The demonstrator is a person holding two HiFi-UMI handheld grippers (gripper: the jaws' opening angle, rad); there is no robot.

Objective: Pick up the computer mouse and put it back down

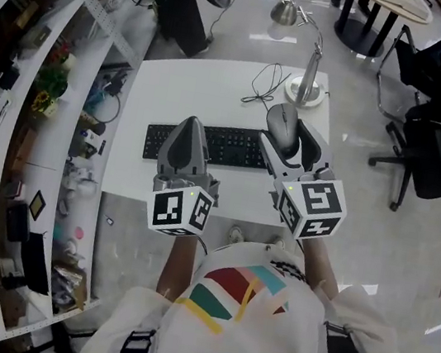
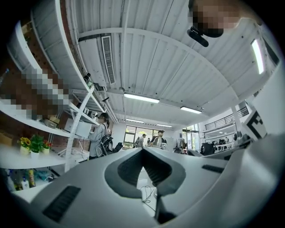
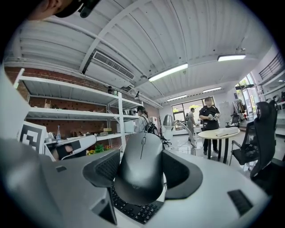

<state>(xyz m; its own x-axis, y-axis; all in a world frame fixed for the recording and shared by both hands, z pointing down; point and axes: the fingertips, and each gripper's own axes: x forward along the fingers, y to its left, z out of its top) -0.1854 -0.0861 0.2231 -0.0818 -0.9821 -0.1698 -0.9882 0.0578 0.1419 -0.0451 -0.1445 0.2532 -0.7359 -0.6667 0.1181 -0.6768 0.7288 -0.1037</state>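
Right gripper (image 1: 283,140), squeezed tight on the gray computer mouse (image 1: 281,121), one jaw on each side of it. In the right gripper view, same mouse between the two jaws, wheel on top, black keys down below it. Mouse up in the air, middle of the head view, by the right end of the one black keyboard (image 1: 209,143). Left gripper (image 1: 189,124), pinched shut with nothing in it, tips touching, over the left part of the keyboard. Two grippers, one mouse, one keyboard, one silver lamp (image 1: 308,73), one thin black cable (image 1: 263,82) curled just beside the lamp's round foot. All on or over one white table (image 1: 176,89). Keyboard near the table's front edge, lamp at the back right corner. Bare white top behind the keyboard, toward the table's back left. Long white shelves (image 1: 81,31) down the left side of the frame, full of small things, among them little green plants (image 1: 50,84), most too small to tell. Shiny bare floor right of the table, then two black chairs (image 1: 432,161) near the right edge.
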